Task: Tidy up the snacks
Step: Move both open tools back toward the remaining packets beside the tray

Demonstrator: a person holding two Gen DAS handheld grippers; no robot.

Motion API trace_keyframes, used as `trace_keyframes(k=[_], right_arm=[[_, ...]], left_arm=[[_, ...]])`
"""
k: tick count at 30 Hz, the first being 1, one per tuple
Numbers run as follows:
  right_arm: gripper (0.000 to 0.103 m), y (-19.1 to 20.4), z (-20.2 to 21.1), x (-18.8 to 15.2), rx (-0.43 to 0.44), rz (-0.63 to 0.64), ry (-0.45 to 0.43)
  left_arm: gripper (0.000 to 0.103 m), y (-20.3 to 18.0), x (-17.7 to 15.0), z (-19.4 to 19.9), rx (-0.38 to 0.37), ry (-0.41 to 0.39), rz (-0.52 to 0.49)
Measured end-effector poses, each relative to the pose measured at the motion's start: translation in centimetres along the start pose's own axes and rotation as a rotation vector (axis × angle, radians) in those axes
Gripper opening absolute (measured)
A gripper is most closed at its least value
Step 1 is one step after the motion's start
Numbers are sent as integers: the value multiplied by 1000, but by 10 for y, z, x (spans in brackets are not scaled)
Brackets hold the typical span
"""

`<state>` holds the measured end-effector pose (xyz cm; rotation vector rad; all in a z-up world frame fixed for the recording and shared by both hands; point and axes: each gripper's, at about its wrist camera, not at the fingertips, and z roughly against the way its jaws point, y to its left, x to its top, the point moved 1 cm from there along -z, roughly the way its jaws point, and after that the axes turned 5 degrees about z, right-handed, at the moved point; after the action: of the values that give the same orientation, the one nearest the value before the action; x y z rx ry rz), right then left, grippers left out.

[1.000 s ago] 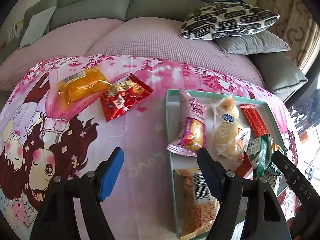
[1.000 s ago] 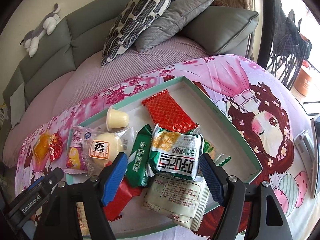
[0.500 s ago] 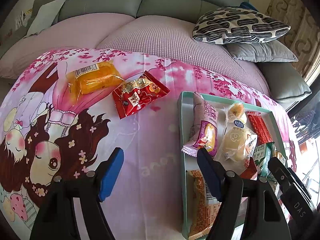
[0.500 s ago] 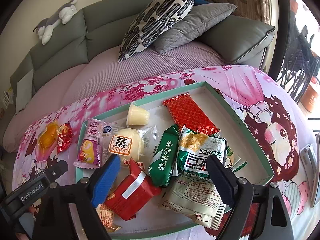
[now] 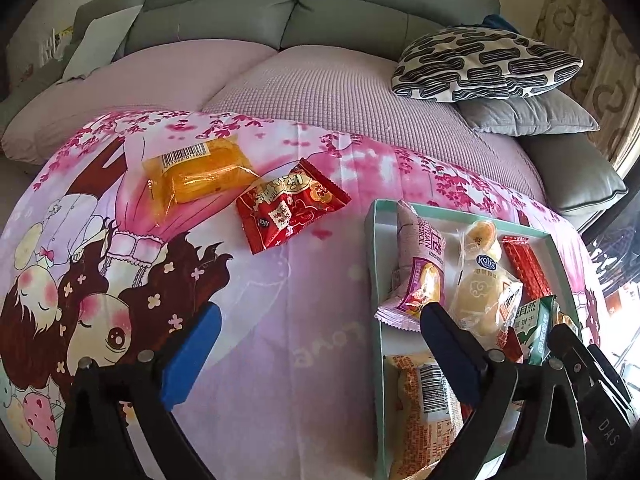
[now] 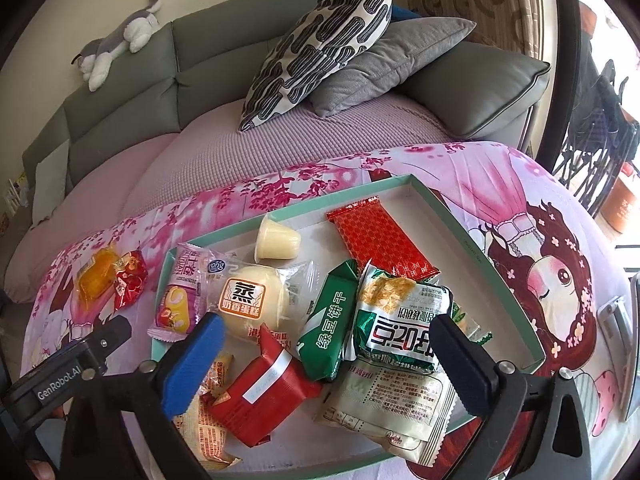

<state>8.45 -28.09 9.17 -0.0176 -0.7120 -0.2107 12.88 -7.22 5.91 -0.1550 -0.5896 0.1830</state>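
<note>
Most of the snacks are already in the green tray (image 6: 484, 248): the jelly cup (image 6: 277, 239), the red patterned bar (image 6: 380, 240), the steamed cake packet (image 6: 250, 300), the purple roll packet (image 6: 182, 292), the green biscuit pack (image 6: 330, 322) and more piled at the near end. I judge the job well past halfway.

Two are left outside, lying on the pink printed cloth (image 5: 300, 340) well to the left of the tray: the orange packet (image 5: 200, 174) and the red packet (image 5: 290, 204), touching each other.

My left hand-held gripper (image 5: 316, 350) hangs spread wide over bare cloth, holding nothing, and faces those two. My right hand-held gripper (image 6: 326, 354) is spread wide above the pile, empty too.

So what remains, as I read it: fetch both strays, then maybe tidy the heap.
</note>
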Motion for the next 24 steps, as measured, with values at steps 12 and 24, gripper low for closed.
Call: trace_keyframes(k=[12,24], right_arm=[[103,16,1,-1,30,44,-21],[103,68,-2,-5,109,118,-9]], left_arm=[[100,9,4,8,-11,-59,8],[100,67,19,25,49,-141,112]])
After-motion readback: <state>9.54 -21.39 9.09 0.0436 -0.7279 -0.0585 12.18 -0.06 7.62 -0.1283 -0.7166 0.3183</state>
